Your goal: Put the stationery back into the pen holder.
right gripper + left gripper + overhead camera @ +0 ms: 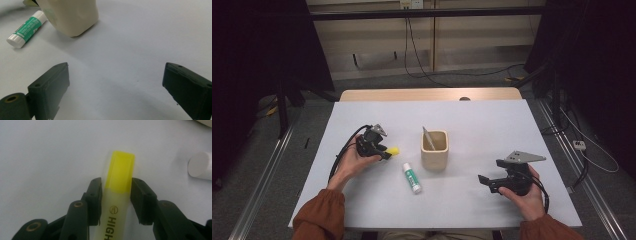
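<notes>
A yellow highlighter point(392, 150) lies on the white table point(492, 120), left of a beige pen cup point(434, 152). My left gripper point(384, 152) is shut on it. In the left gripper view both black pads press the sides of the highlighter point(120, 175) just below its bright cap, which sticks out past the left gripper point(116, 185). My right gripper point(484, 181) rests at the table's right front, held in a hand. The right gripper point(115, 75) is open wide in its own view, with bare table between its jaws.
A green and white glue stick point(412, 177) lies in front of the cup, toward its left; its white end point(200, 166) shows near the highlighter. A grey pen point(428, 137) stands in the cup. The right gripper view has the cup point(70, 17) and glue stick point(26, 28) ahead.
</notes>
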